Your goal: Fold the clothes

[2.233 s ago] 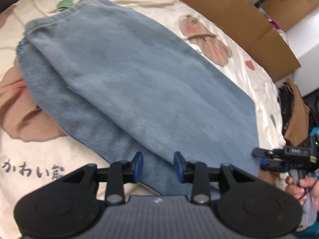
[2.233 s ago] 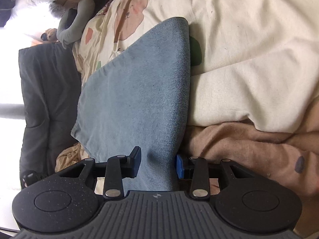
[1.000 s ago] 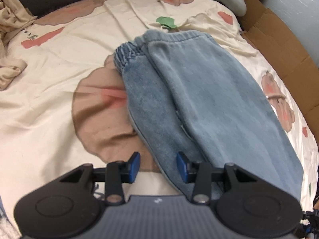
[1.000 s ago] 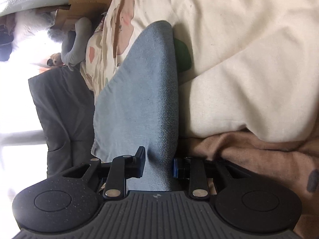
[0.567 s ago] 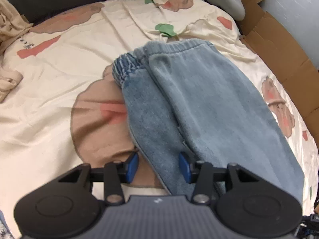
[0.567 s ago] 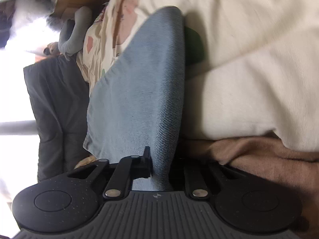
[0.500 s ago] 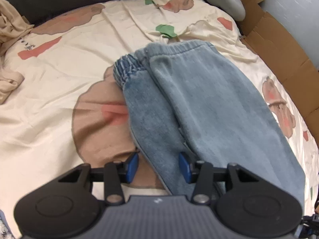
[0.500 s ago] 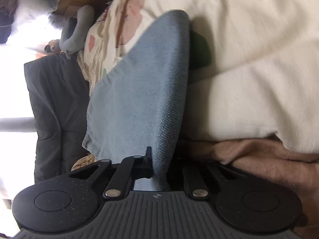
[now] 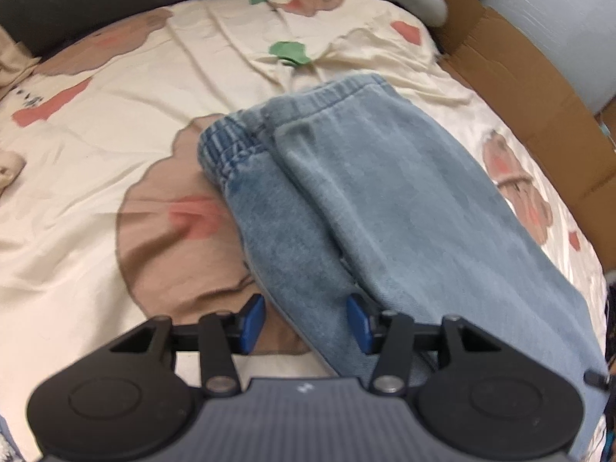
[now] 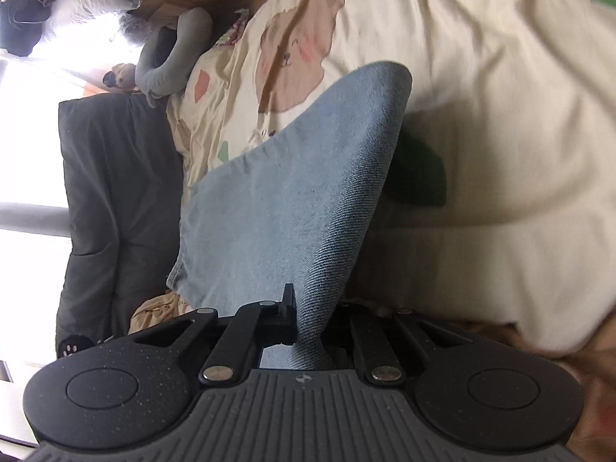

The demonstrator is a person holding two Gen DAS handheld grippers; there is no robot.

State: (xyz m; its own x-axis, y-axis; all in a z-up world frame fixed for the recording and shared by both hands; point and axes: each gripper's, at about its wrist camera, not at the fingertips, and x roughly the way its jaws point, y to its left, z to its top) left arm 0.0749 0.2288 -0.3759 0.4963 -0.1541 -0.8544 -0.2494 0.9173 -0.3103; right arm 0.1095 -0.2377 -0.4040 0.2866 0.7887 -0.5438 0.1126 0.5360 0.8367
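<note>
Two layers of the jeans [image 9: 377, 208] are seen on the bed [image 9: 96, 123], centre frame. The right gripper [image 10: 308, 331], whose fingers were spread a second ago, is now pinched on denim. The left gripper [image 9: 304, 321] is held spread over the lower edge. Another fold is probably being prepared.

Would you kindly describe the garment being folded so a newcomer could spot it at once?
Look at the cream bedsheet printed with brown bears. Lying across it are light blue denim trousers, legs side by side, with gathered elastic cuffs; they are the only blue item there.
</note>
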